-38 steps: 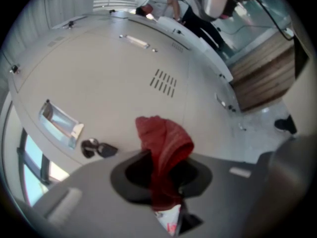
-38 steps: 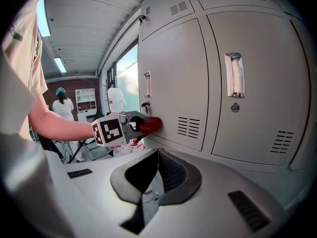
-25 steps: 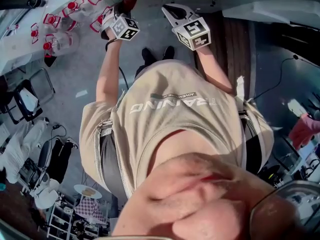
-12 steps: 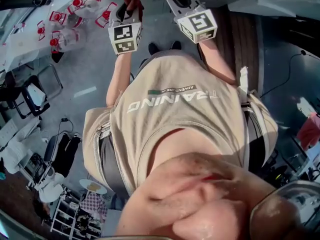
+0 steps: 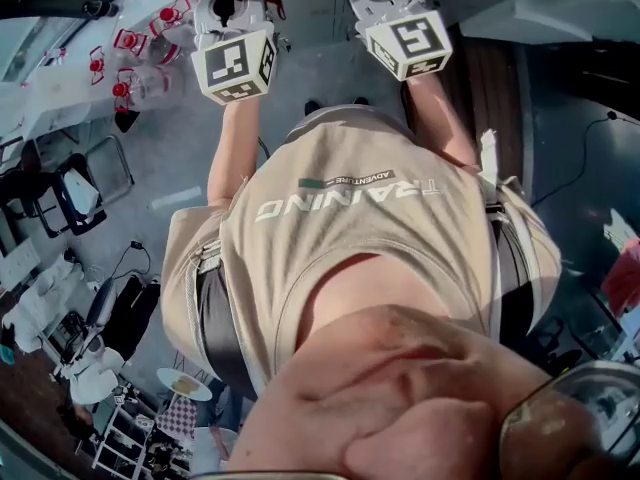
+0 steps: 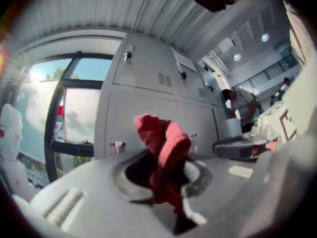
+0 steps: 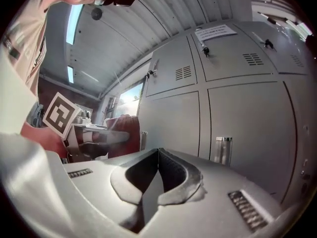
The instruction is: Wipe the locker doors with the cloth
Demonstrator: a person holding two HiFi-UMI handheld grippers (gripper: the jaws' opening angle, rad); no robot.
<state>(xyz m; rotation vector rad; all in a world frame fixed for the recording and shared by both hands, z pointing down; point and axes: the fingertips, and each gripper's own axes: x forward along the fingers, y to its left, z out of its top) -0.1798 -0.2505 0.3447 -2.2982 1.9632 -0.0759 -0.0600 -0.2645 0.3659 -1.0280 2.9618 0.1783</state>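
**Locker doors [image 7: 242, 113] fill the view ahead**

Left gripper [image 6: 162, 176] jaws clamped on red cloth [image 6: 166, 143], bunched upright before the doors. Right gripper [image 7: 157, 158] jaws closed, empty, facing door seams beside a latch [image 7: 224, 150]. Window [image 6: 74, 118] left of lockers.

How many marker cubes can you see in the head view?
2. Left cube is top left; right cube is top centre-right. None looks hidden.
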